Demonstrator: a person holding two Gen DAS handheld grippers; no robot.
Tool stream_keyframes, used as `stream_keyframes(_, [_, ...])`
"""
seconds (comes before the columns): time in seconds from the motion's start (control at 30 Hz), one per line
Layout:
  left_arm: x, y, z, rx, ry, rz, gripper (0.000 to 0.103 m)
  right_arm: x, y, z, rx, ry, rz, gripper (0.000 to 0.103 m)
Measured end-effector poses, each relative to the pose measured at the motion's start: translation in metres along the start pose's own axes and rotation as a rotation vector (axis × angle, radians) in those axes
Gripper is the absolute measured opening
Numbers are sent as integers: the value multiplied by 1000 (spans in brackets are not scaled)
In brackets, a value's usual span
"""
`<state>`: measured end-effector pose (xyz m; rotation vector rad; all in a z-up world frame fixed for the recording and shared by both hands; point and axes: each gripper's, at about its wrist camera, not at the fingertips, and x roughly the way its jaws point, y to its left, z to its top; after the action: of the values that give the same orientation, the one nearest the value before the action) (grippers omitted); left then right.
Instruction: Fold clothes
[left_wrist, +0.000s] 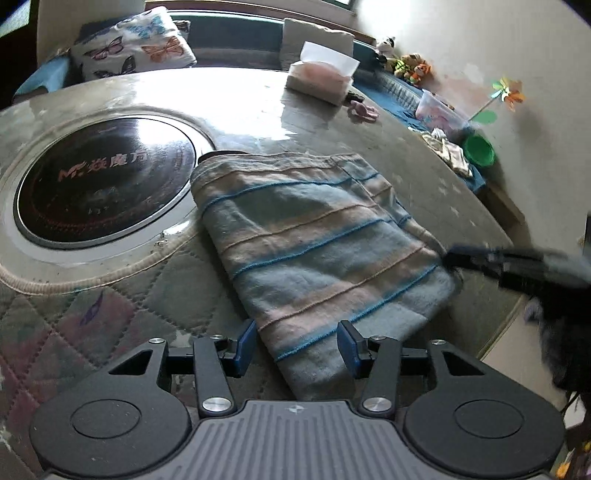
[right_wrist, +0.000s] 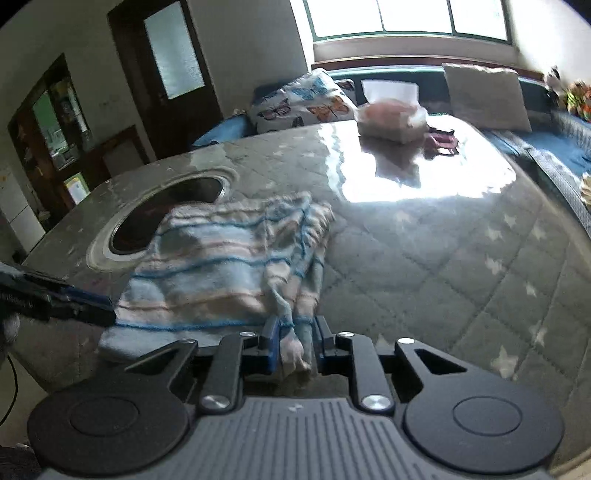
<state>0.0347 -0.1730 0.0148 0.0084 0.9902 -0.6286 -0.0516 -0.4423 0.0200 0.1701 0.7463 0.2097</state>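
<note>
Striped garment lies on the quilted surface, already folded into a rough rectangle, far end lapping over the rim of the round black cooktop set into the surface. Near end reaches the surface's front edge, prob. so both tongs can get at the corners w/o reaching over.

Left tongs: wide apart, blue pads either side of the garment's near-left corner, cloth running between them but not pinched. Looks like they're lined up to take that corner, or have let it go — can't tell which.

Right tongs: narrowed around a bunched strip of cloth at the near-right corner; pads sit close on both sides of the bunch, so I'd judge they're gripping it, though the frame is blurred there. From the left wrist view the right tongs come in from the side, tips touching the garment's right edge.

Judgement: cloth is pinched at the edge so a layer can be lifted & carried across for the next fold; the bunching at the right corner suggests the grip caught more than one layer.

Tissue box sits well apart at the far side, not in the way.
</note>
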Motion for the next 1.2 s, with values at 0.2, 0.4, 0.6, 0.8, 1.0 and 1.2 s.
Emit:
stream_keyframes(0.2, [3,1,2,-2,1,8,51,23,-3,32,11,-19,30,22])
stream_keyframes(0.4, [4,8,9,-19,-12,21,51,63,-13,60,49,4,16,37])
stream_keyframes(0.6, [11,22,29,-45,-47,48,51,93,-27,72,125,35,7,38])
stream_keyframes(0.8, [17,37,52,-72,-87,78,50,98,-28,78,143,28,16,11])
stream_keyframes(1.0, [31,43,69,-66,-101,104,49,87,-12,95,71,-39,18,6])
stream_keyframes(1.2, [49,52,74,-72,-78,158,49,108,-22,103,106,-35,45,6])
